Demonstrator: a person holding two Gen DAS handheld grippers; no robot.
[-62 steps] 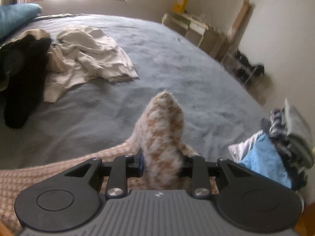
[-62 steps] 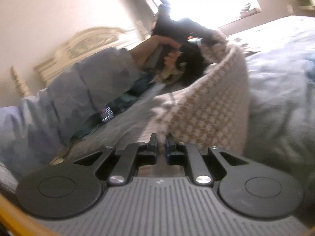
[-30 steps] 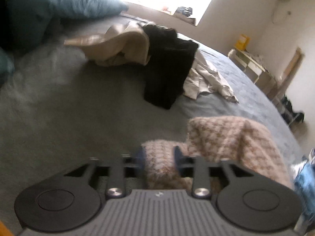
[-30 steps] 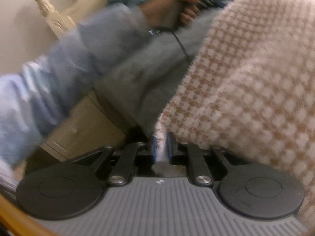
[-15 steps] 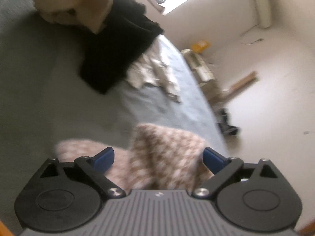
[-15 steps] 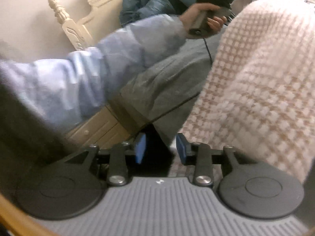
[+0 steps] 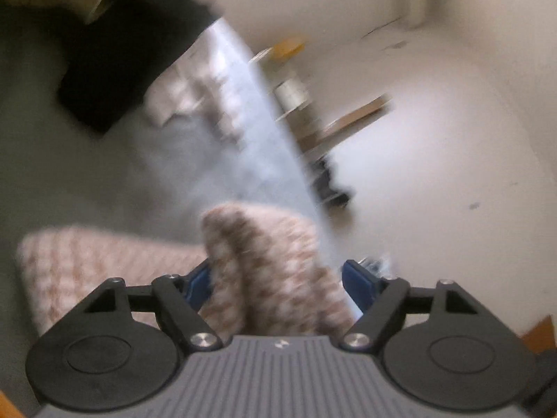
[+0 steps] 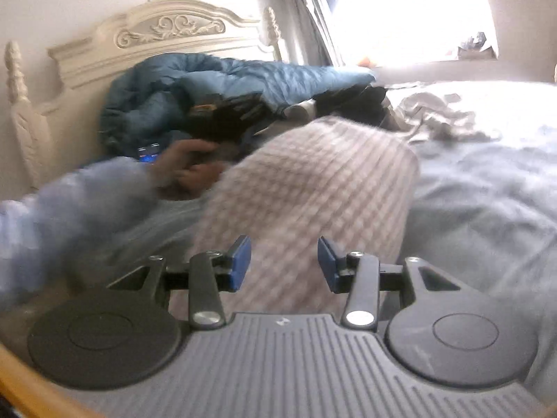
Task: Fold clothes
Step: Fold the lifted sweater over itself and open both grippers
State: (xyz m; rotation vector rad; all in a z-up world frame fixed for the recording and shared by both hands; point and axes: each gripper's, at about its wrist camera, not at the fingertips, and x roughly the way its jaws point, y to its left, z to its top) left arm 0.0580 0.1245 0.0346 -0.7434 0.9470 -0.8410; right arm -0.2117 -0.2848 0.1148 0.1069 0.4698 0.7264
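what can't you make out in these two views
- Left wrist view: motion blur smears the shelves and pale clothes; contents unreadable.
- Left wrist view: the sweater's near end is hidden behind the left claw.
- Right wrist view: the hand is blurred; its grip is unclear.
- Right wrist view: window glare hides outside.

One checked sweater (image 8: pixel 306 188), two grippers (image 7: pixel 278 282) (image 8: pixel 283 261)

The sweater (image 8: pixel 306 188) lies on the bed (image 8: pixel 487 188), just in front of both hand-held grippers. Behind it sits a heap of clothes (image 8: pixel 442 115); a jacket (image 8: pixel 209 83) lies against the headboard (image 8: pixel 167 31) to the left. A hand (image 8: pixel 188 170) is left of the sweater.
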